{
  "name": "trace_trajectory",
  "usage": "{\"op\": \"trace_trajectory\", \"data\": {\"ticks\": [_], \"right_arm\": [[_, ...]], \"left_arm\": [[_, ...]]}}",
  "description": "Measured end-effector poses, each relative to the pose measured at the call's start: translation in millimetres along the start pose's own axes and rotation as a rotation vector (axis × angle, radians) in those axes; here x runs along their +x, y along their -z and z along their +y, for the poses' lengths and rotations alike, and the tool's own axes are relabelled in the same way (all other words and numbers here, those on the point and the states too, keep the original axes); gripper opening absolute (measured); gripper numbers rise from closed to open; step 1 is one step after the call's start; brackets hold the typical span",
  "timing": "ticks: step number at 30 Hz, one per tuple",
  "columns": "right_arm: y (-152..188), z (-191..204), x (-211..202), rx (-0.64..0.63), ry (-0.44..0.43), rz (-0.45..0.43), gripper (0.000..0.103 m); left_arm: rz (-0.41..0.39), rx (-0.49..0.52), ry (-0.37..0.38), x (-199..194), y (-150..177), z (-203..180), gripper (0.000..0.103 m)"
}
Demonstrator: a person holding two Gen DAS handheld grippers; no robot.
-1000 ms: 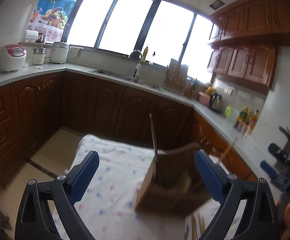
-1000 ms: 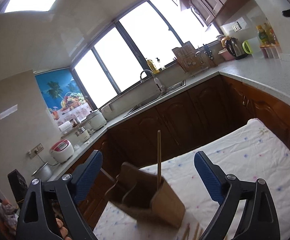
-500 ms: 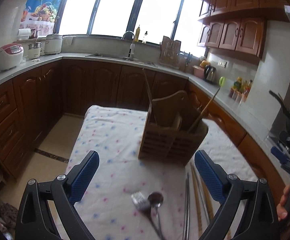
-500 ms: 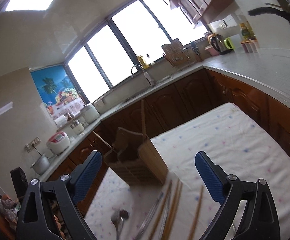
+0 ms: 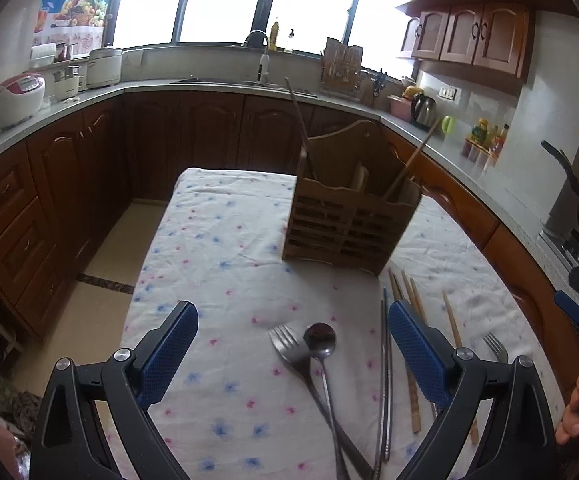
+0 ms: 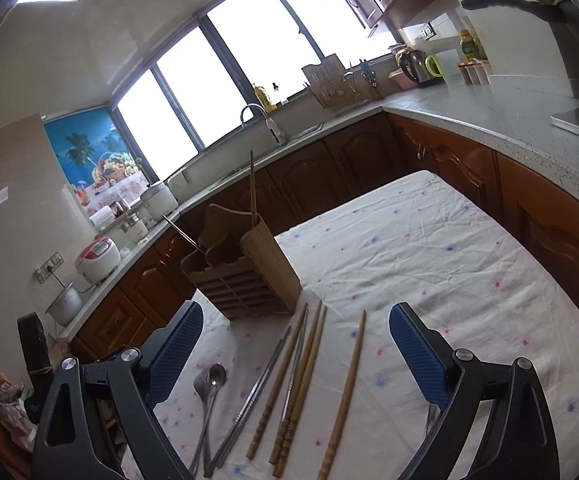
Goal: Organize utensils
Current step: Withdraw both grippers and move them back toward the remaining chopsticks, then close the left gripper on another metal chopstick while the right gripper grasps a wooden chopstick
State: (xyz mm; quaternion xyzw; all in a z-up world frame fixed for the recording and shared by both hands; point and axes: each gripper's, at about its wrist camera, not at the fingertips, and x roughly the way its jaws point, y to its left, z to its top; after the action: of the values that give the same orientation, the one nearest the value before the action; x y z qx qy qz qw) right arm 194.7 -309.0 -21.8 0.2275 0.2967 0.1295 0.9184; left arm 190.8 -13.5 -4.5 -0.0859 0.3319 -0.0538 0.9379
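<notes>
A wooden utensil holder [image 5: 349, 212] stands on the flowered tablecloth [image 5: 217, 248] with two chopsticks upright in it; it also shows in the right wrist view [image 6: 245, 276]. In front of it lie a metal fork [image 5: 289, 350], a spoon [image 5: 320, 340], metal chopsticks [image 5: 385, 364] and wooden chopsticks [image 6: 309, 364]. A second fork [image 5: 496, 346] lies at the right. My left gripper [image 5: 293, 356] is open above the fork and spoon. My right gripper [image 6: 295, 364] is open above the chopsticks. Both are empty.
Dark wood cabinets and a grey counter [image 5: 469, 176] wrap around the table, close on the right. A sink with a tap [image 5: 263, 60], rice cookers [image 5: 15, 94] and a kettle [image 5: 423, 106] stand on the counter. Floor [image 5: 101, 280] lies to the table's left.
Both grippers have tilted down and drawn back from the holder. The loose utensils on the cloth have come into view. Both grippers stay open.
</notes>
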Motion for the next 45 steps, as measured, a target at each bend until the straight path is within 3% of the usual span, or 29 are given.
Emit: {"op": "trace_trajectory", "data": {"ticks": [10,19,26,32,39,45], "right_arm": [[5,-8,21,-0.018,0.034,0.059,0.095],[8,-22,46,-0.019,0.073,0.134,0.077],[12,-27,71,-0.030,0.108,0.203,0.059],[19,-33,95,-0.036,0.130,0.274,0.051],[24,-41,110,-0.027,0.138,0.313,0.050],[23,-47,115,-0.015,0.142,0.322,0.050]], "left_arm": [[0.093,0.087,0.011,37,1,-34,0.096],[0.185,0.141,-0.003,83,-1,-53,0.095],[0.254,0.176,-0.012,119,-1,-65,0.084],[0.312,0.235,-0.030,155,0,-82,0.078],[0.354,0.293,-0.060,190,4,-96,0.072],[0.357,0.287,-0.039,201,2,-96,0.073]]}}
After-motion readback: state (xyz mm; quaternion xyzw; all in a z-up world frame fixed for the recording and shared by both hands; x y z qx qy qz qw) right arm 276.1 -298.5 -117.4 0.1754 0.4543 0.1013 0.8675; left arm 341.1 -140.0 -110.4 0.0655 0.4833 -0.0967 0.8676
